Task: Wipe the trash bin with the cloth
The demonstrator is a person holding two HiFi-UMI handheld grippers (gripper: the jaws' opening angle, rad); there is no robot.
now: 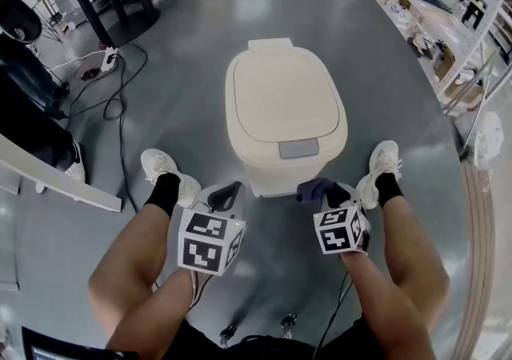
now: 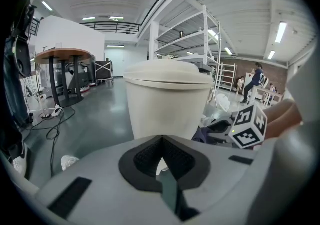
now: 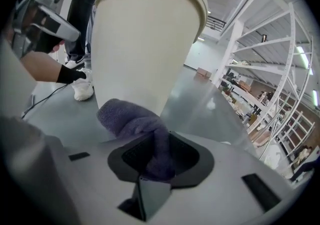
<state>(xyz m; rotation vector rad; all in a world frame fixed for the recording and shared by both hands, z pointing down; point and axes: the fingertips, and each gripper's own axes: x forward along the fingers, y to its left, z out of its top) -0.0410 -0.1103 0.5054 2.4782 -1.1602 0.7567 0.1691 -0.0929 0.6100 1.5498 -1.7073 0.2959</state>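
A cream trash bin (image 1: pixel 284 118) with a closed lid and a grey push tab stands on the grey floor between the person's feet. The bin (image 2: pixel 167 100) fills the middle of the left gripper view, and the bin (image 3: pixel 142 39) looms close in the right gripper view. My right gripper (image 1: pixel 326 192) is shut on a purple cloth (image 1: pixel 314 188), low by the bin's front right corner. The bunched cloth (image 3: pixel 137 124) hangs out of the jaws, just short of the bin wall. My left gripper (image 1: pixel 224 197) sits at the bin's front left, jaws together with nothing between them.
The person's legs and white shoes (image 1: pixel 168 173) flank the bin. Black cables (image 1: pixel 116 102) trail over the floor at left, by a round table base (image 1: pixel 120 26). Shelving (image 1: pixel 448 14) with goods lines the right side. A person (image 2: pixel 255 81) stands far off by the shelves.
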